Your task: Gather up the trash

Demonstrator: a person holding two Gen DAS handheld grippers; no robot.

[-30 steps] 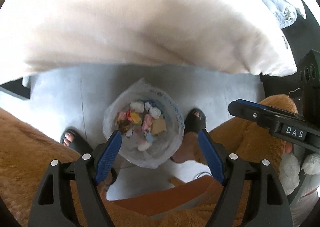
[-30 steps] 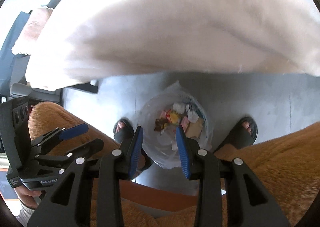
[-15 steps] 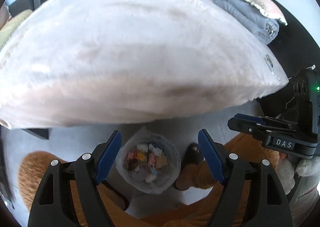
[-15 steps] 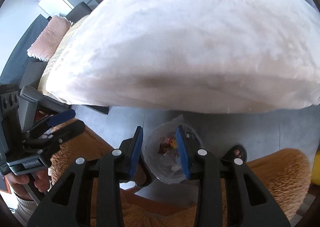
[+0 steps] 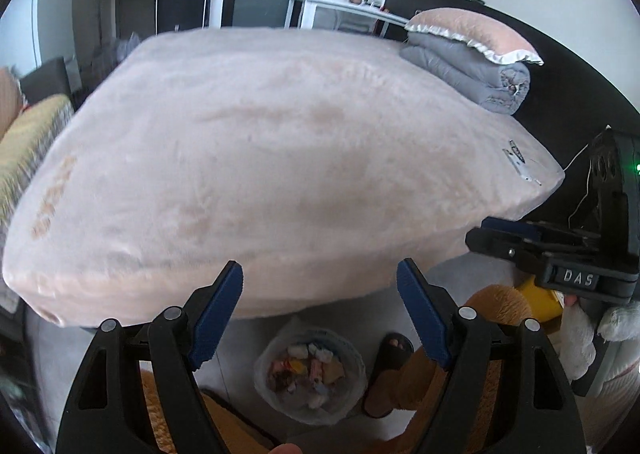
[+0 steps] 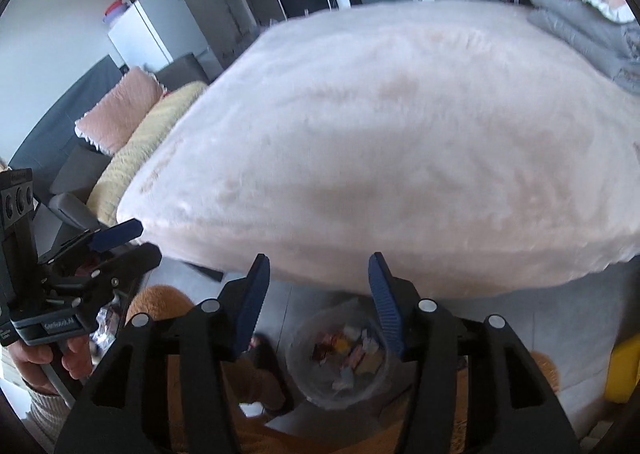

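- While both grippers are hanging above it, the trash bag [image 5: 311,374] is standing upright on the floor, mouth facing up, wrappers inside.
- Left gripper [image 5: 320,318]: jaws have just been opening, gaping wide, nothing between.
- Right gripper [image 6: 316,300]: jaws have just been opening, empty.
- Bed [image 5: 280,158]: lying beyond the bag.

A clear plastic trash bag [image 5: 310,376] stands open on the grey floor, near the edge of the bed. Its mouth faces up, the thin rim crinkled and rolled outward. Inside lies a loose heap of trash [image 5: 306,372]: crumpled white tissue, a yellow wrapper, pink and red scraps, and a tan piece. The right view shows the same bag [image 6: 340,362], blurred.
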